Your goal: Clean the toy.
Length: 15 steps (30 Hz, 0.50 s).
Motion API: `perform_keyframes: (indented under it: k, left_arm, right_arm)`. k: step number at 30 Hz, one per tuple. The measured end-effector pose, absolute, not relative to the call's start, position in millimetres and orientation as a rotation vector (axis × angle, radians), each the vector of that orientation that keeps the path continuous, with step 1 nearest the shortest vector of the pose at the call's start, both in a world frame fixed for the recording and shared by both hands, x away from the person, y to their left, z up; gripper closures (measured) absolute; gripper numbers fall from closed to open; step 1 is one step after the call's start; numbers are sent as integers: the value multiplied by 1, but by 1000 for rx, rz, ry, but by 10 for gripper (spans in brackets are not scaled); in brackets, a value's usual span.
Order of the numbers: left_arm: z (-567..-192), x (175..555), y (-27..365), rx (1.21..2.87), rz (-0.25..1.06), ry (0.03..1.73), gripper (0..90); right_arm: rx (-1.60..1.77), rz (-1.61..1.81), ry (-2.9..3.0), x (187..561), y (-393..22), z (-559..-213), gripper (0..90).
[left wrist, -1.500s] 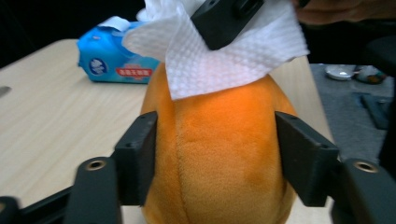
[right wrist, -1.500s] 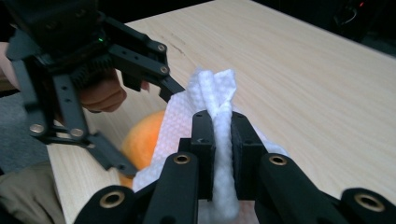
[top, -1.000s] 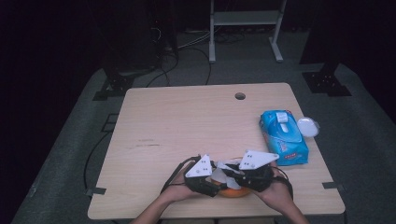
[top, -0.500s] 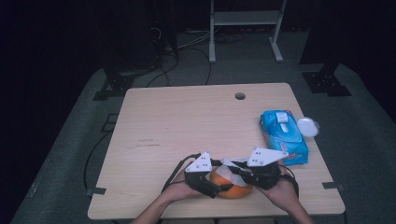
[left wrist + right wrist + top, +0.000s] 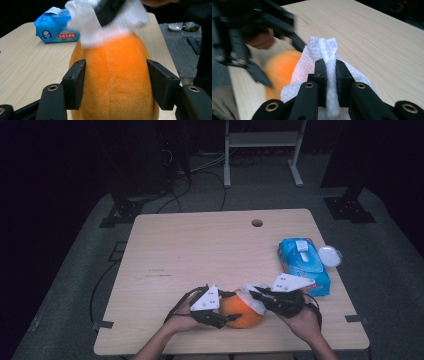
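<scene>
Two grippers work near the six o'clock edge of the wooden table [image 5: 200, 245], which is the largest thing we see. At about three o'clock on it lies a blue pack of wet wipes [image 5: 303, 265], with a small round white lid [image 5: 330, 255] just beside it at the table's edge. The orange plush toy [image 5: 241, 311] sits at six o'clock, between our two hands. Our left gripper [image 5: 227, 312] comes at it from nine o'clock, and in the left gripper view its two black pads stand against the toy's flanks [image 5: 115, 85], one on each side; the jaws have just been closing, and they now press on the soft body, about a third open. Our right gripper [image 5: 256, 297] comes in from three o'clock. In the right gripper view its jaws are nearly together and pinch a folded white wipe [image 5: 328, 65] between them. The wipe lies on the top of the toy at its far end, touching the orange fur, as the left gripper view shows [image 5: 105, 22].
</scene>
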<state>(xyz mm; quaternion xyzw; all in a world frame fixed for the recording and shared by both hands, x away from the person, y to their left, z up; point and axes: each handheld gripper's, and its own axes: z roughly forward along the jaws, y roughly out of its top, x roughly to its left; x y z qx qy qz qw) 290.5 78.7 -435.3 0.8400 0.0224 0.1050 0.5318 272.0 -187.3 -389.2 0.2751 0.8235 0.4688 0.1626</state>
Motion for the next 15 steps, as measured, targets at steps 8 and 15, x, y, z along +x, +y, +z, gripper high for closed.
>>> perform_keyframes:
  k: [8, 15]
  left_arm:
    - [-434, 290, 69, 1996, 238, 82, 215]
    - [-438, 298, 84, 1986, 200, 120, 320]
  right_arm:
    - [724, 1339, 2368, 264, -172, -389, 809]
    - [776, 1344, 2344, 271, -183, -392, 813]
